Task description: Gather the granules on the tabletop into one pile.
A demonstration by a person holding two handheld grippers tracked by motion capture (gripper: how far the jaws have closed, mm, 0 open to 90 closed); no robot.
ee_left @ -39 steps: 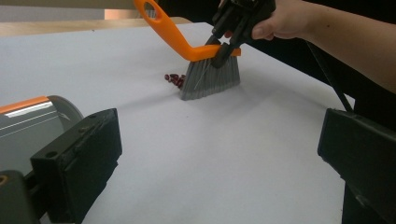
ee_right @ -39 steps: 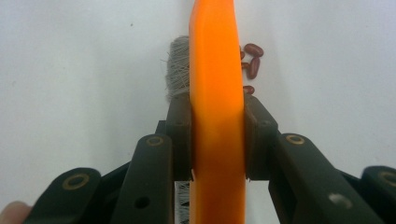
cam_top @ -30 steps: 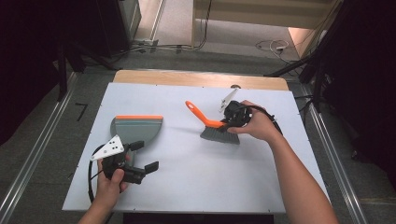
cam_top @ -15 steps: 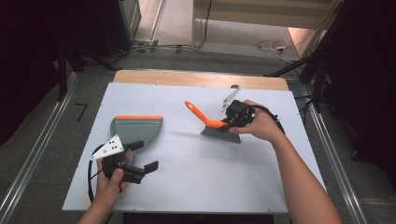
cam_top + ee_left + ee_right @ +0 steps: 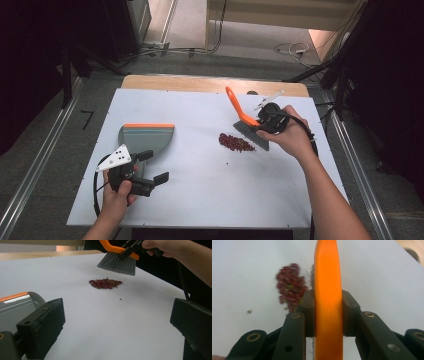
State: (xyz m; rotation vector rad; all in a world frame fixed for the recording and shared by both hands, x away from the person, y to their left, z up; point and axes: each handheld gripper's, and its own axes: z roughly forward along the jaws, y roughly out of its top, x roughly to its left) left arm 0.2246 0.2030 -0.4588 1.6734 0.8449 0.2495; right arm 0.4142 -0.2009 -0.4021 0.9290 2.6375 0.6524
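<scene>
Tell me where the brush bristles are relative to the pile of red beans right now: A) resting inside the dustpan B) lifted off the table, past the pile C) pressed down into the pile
B: in the left gripper view the brush hangs in the air beyond the bean pile, clamped in the right tool.

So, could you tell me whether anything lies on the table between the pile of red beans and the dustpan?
Nothing visible does. The white table is bare between the red beans and the dustpan, apart from a stray crumb or two near the pile. The brush, clamped in the right hand-held gripper, hangs on the pile's far side.
</scene>
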